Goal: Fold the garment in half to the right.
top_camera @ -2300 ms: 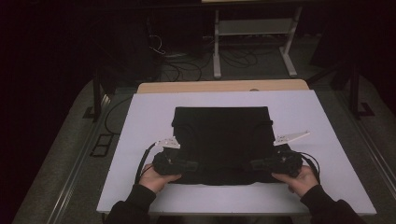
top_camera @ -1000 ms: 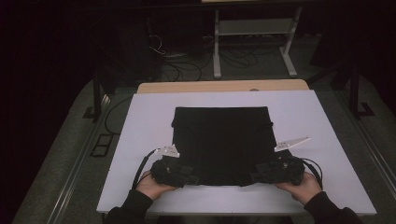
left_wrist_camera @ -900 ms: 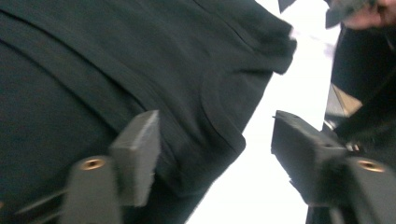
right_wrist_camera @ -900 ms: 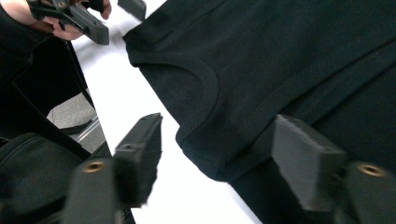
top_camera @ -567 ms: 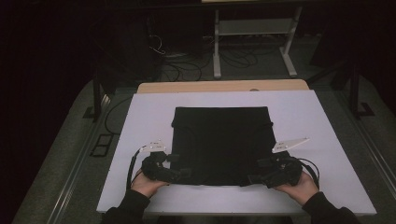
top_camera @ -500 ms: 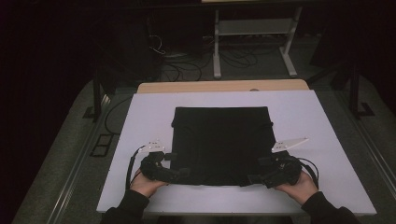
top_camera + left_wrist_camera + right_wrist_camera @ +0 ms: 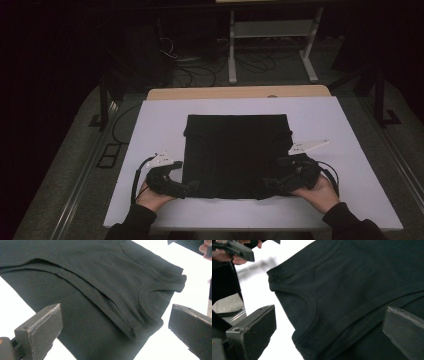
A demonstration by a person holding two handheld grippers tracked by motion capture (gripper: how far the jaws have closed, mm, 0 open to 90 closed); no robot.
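Both tools sit at the near edge of a folded black shirt [image 7: 235, 155] in the high view: the left tool [image 7: 189, 188] at its near left corner, the right tool [image 7: 267, 184] at its near right corner. The shirt lies flat in the middle of the white bench [image 7: 350, 125], each tool held by a hand.

From the left gripper view, the left tool [image 7: 115, 327] is released, jaws spread wide above the shirt [image 7: 100, 290] corner with its layered hems.

From the right gripper view, the right tool [image 7: 329, 332] is likewise released, jaws wide apart over the shirt [image 7: 362, 285] edge, with the other hand [image 7: 237, 255] far off.
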